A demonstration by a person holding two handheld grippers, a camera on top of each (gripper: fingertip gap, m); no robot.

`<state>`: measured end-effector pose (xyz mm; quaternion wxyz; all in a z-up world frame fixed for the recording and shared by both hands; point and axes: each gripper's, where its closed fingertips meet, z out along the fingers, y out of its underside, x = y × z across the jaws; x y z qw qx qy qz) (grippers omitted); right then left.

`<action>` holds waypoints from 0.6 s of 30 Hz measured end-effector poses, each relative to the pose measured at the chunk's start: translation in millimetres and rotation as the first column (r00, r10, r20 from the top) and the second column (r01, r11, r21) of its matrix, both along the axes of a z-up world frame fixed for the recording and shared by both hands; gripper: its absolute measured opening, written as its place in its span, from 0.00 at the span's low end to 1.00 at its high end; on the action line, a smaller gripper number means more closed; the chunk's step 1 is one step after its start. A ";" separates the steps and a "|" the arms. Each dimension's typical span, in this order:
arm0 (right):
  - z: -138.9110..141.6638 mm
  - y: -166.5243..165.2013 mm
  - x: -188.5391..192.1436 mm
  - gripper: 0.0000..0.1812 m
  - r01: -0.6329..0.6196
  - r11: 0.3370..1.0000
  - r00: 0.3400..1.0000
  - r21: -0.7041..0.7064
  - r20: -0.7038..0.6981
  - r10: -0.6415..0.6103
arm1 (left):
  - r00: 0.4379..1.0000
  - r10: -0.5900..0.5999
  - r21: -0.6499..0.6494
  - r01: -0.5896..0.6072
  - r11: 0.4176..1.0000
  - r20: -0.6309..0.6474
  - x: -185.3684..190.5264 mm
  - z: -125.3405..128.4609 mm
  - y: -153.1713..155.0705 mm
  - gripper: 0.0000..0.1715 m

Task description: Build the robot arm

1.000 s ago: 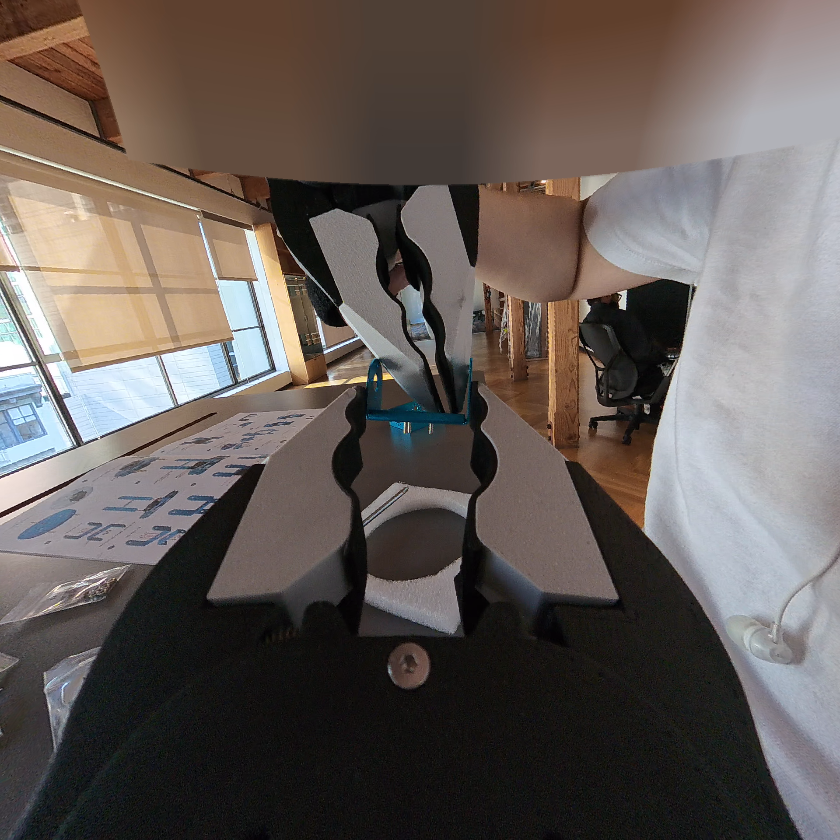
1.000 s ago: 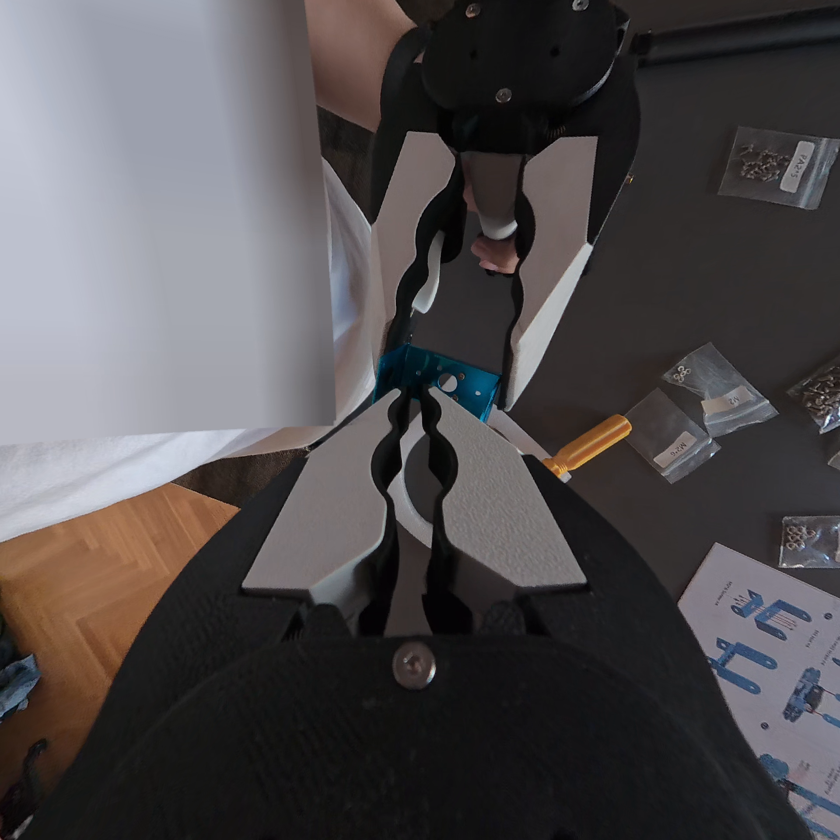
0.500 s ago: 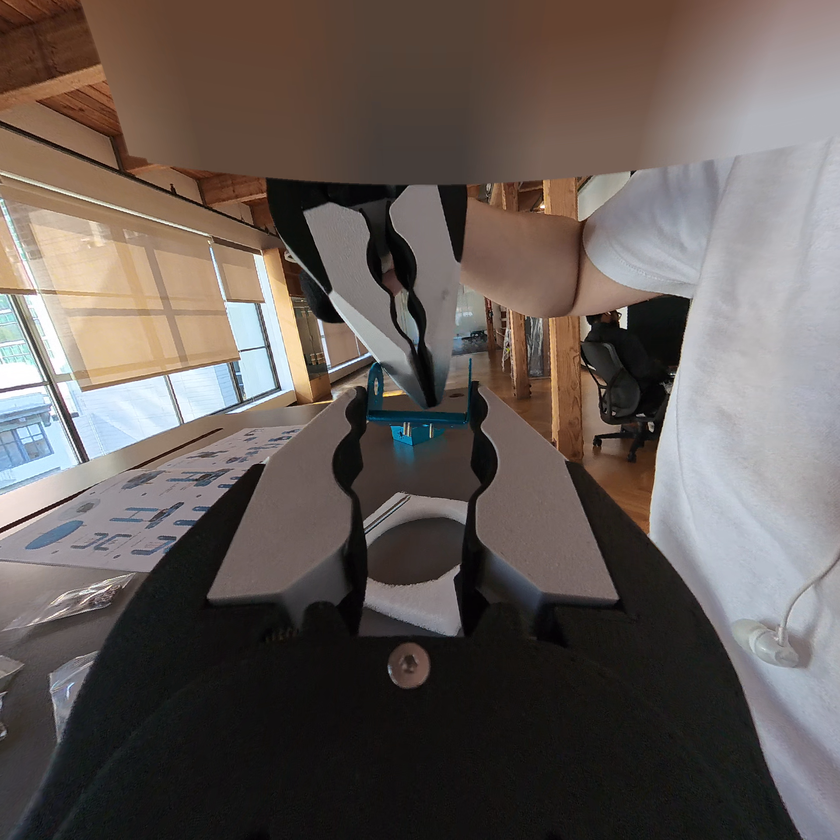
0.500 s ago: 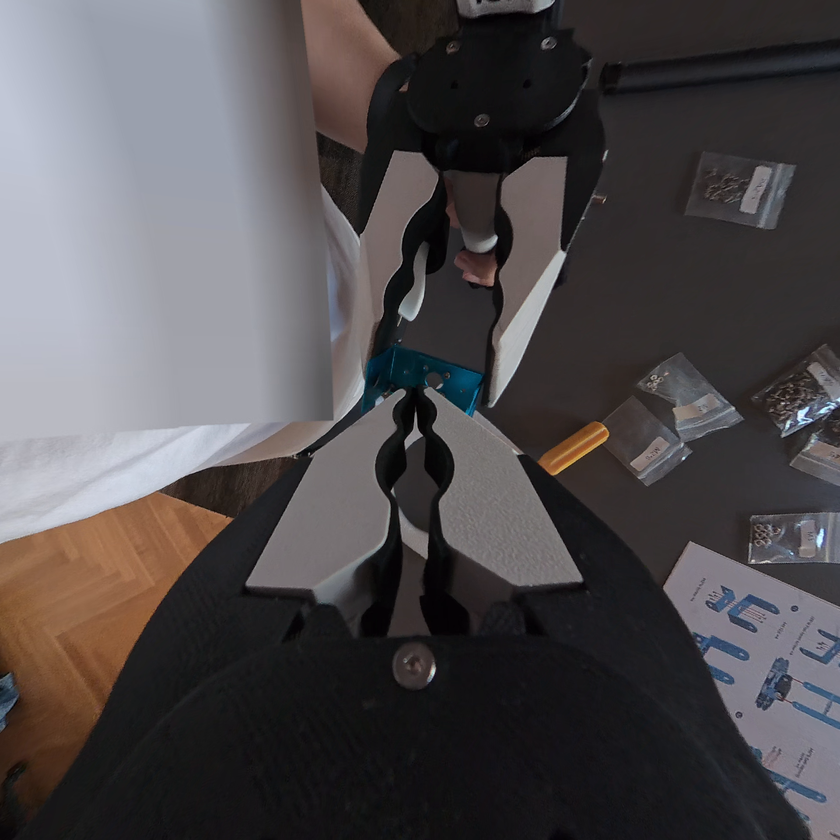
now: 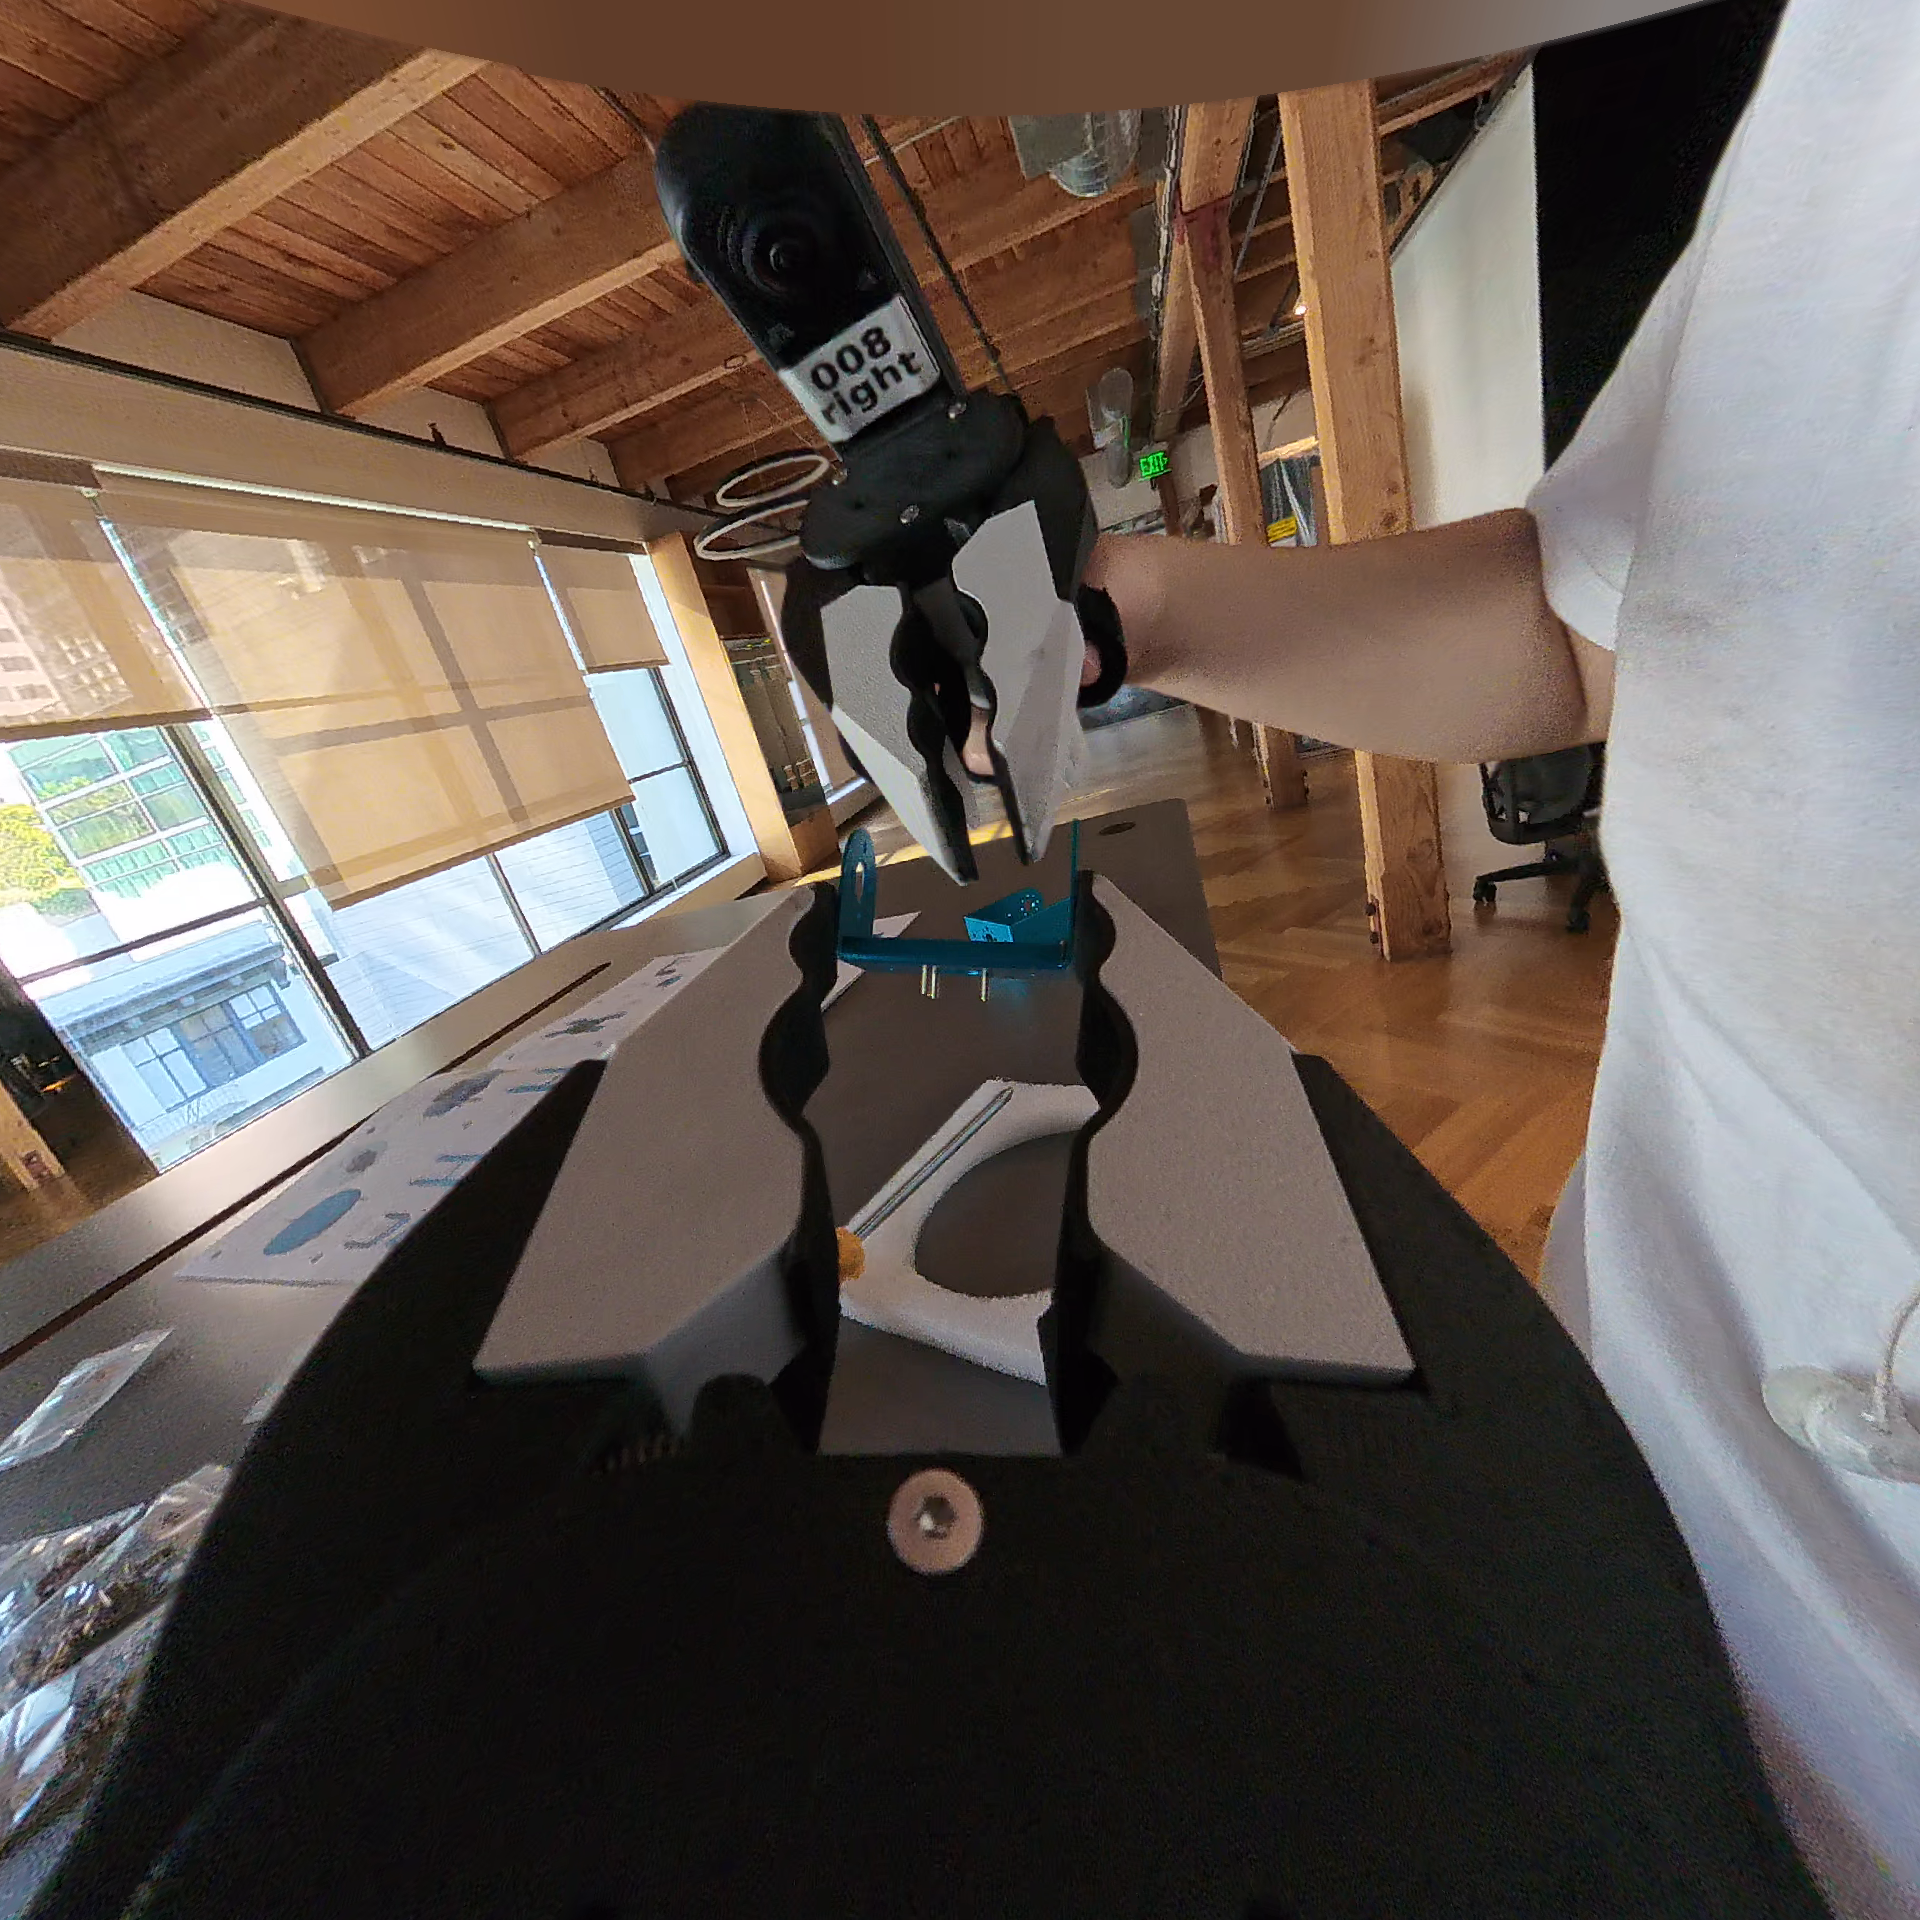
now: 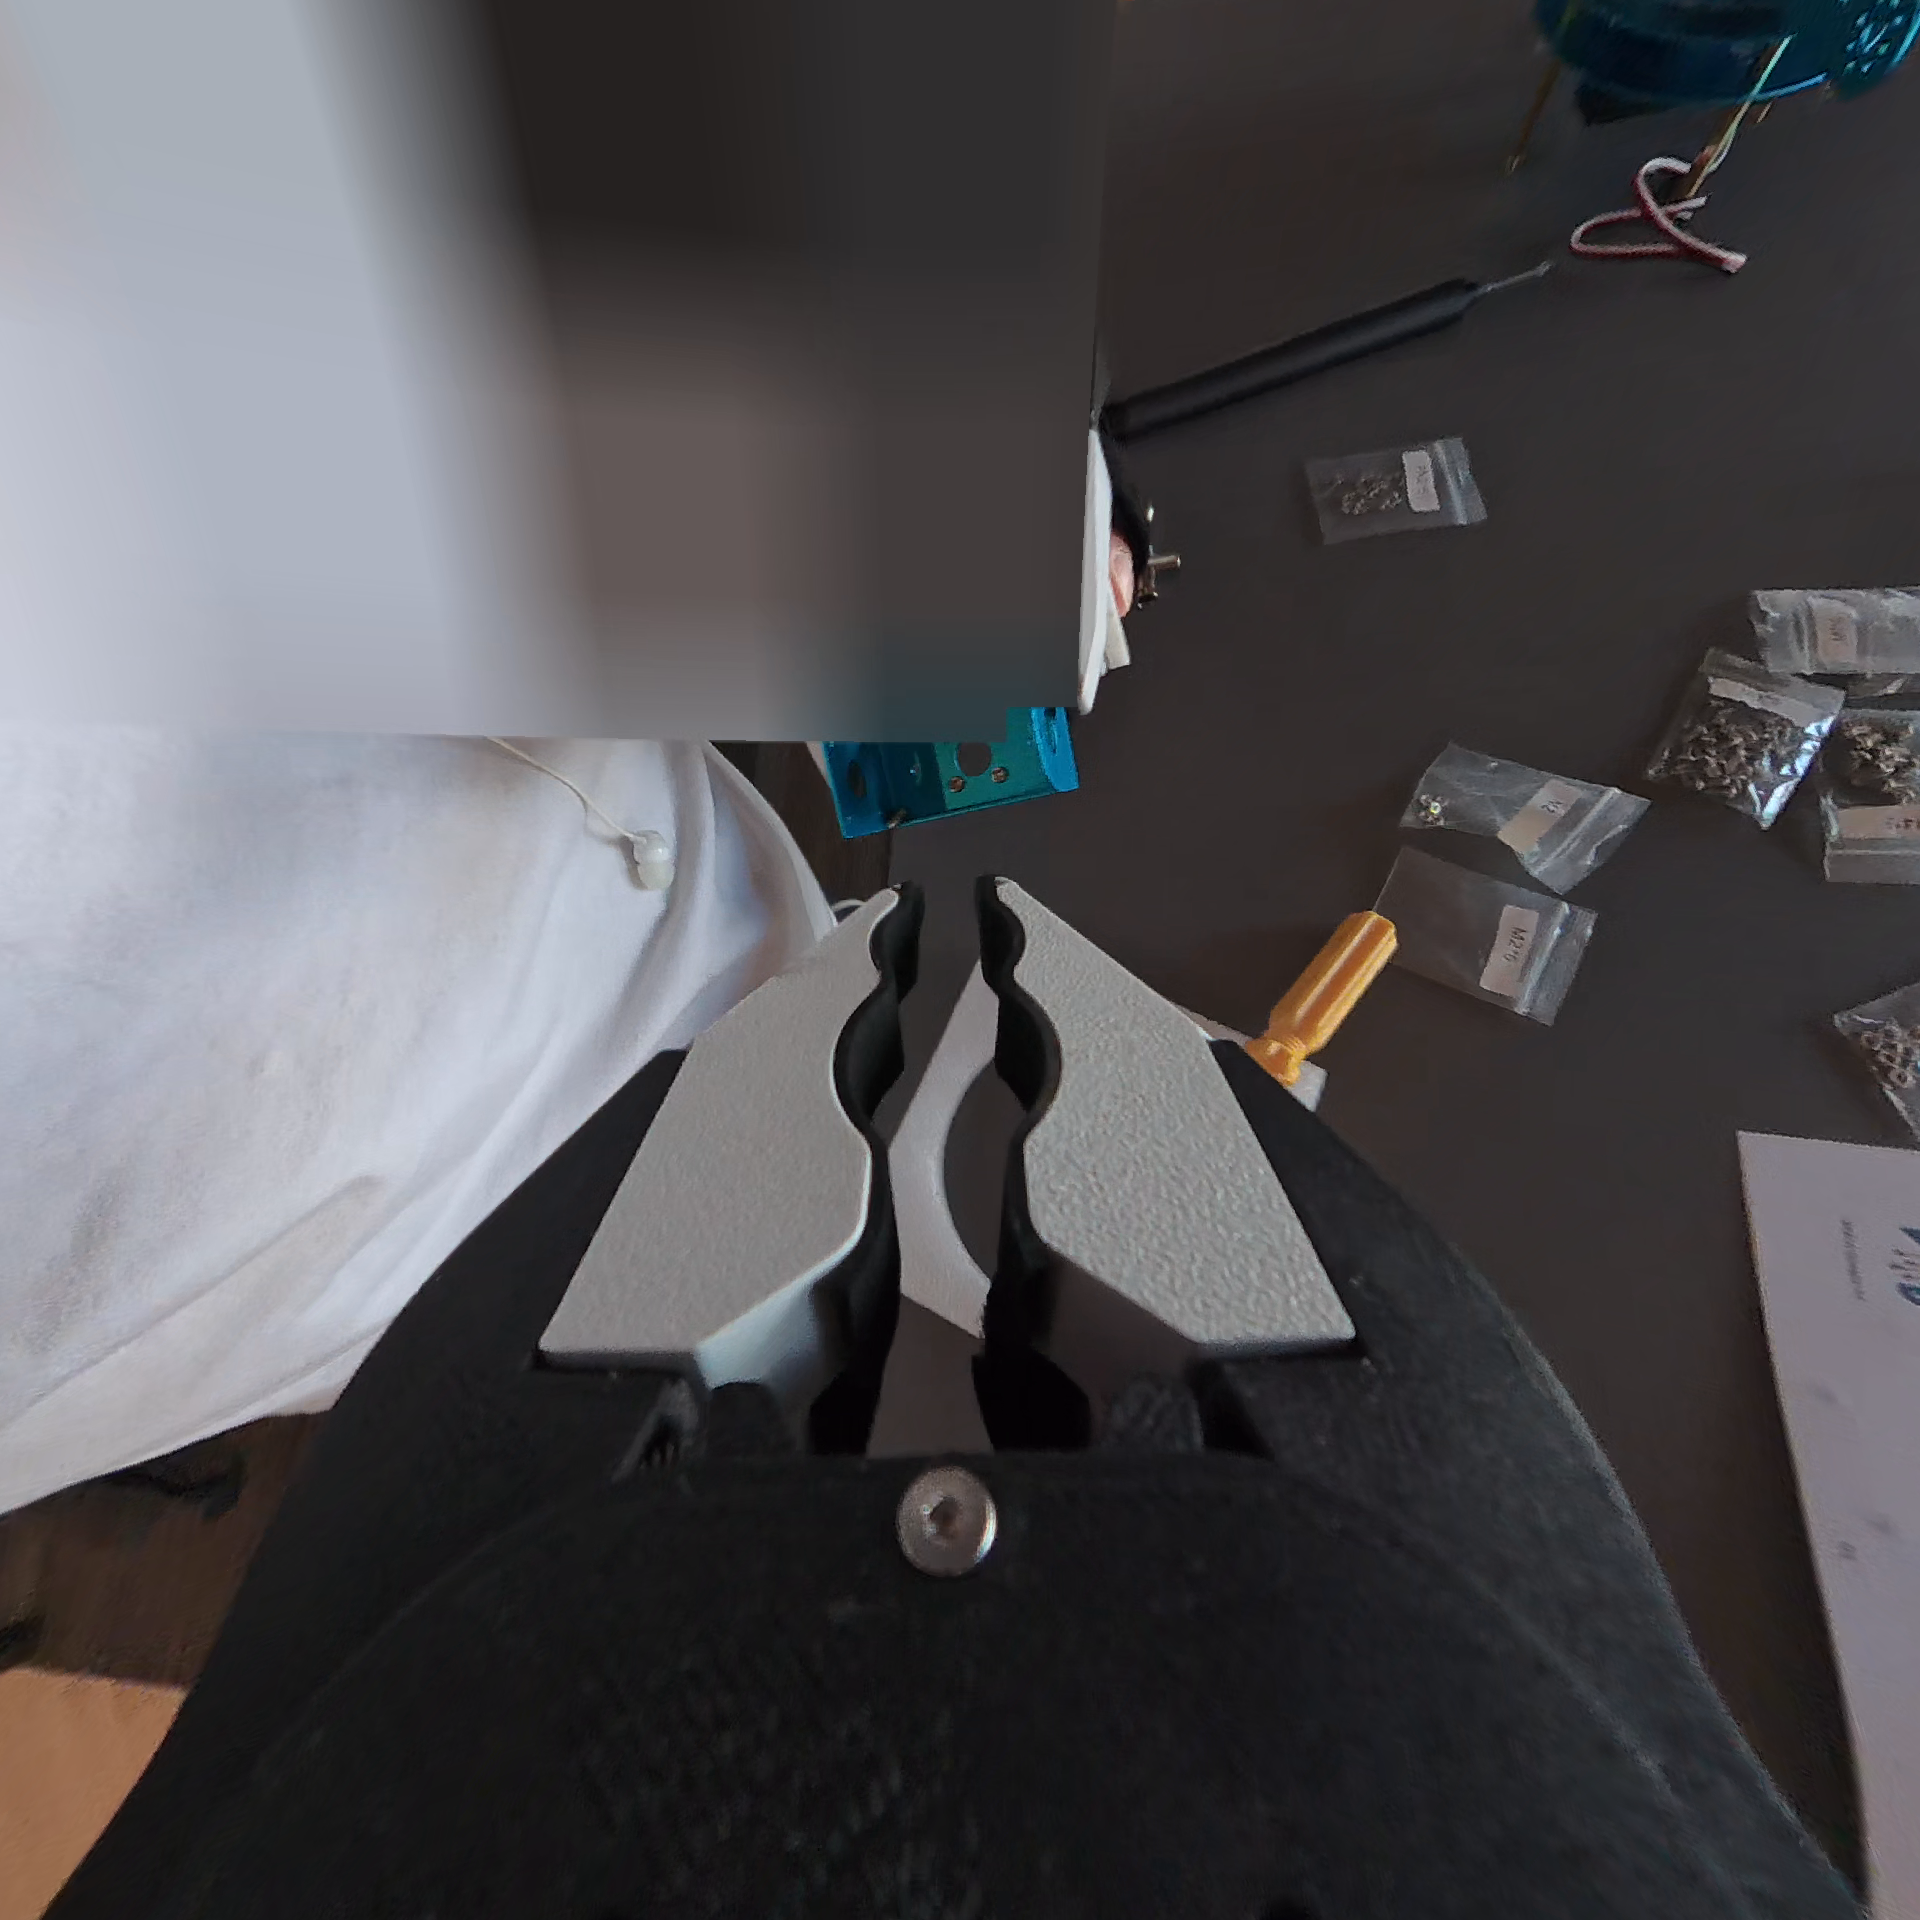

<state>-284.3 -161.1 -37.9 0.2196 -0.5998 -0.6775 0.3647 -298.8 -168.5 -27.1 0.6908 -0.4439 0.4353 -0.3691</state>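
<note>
Left wrist view: your left gripper [image 5: 951, 925] clamps the blue bracket [image 5: 956, 940] above the counter [image 6: 1351, 644] near its person-side edge, two screws already through its base, while your right gripper [image 6: 948, 899] hangs just above it, slightly parted, empty.

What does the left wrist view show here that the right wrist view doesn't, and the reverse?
Only the left wrist view shows the left gripper clamping the blue bracket, plus the windows and ceiling beams. Only the right wrist view shows the black rod and the red-white cord. Both share the bracket, the right gripper slightly open and empty, the screwdriver, the white foam piece, the screw bags and the instruction sheet.
</note>
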 end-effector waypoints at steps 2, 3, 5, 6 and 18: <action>3.1 -10.4 0.8 0.06 -0.048 0.998 0.995 0.038 -0.086 0.051 | 0.999 -0.054 -0.007 0.054 0.999 0.006 3.4 2.7 -4.6 0.26; 7.1 -14.0 -0.1 0.06 -0.073 0.992 0.985 0.107 -0.148 0.088 | 0.996 -0.086 -0.021 0.086 0.996 0.025 4.1 5.3 -6.5 0.26; 11.9 -23.7 -0.1 0.06 -0.125 0.969 0.961 0.211 -0.219 0.172 | 0.985 -0.153 -0.040 0.156 0.987 0.074 3.2 12.3 -11.7 0.26; 11.9 -28.9 0.0 0.06 -0.150 0.959 0.955 0.240 -0.217 0.204 | 0.979 -0.181 -0.053 0.186 0.981 0.091 2.6 14.9 -13.4 0.26; 4.3 -36.8 -14.5 0.07 -0.286 0.828 0.914 0.483 -0.124 0.387 | 0.965 -0.227 -0.080 0.239 0.968 0.134 6.5 19.8 -13.3 0.26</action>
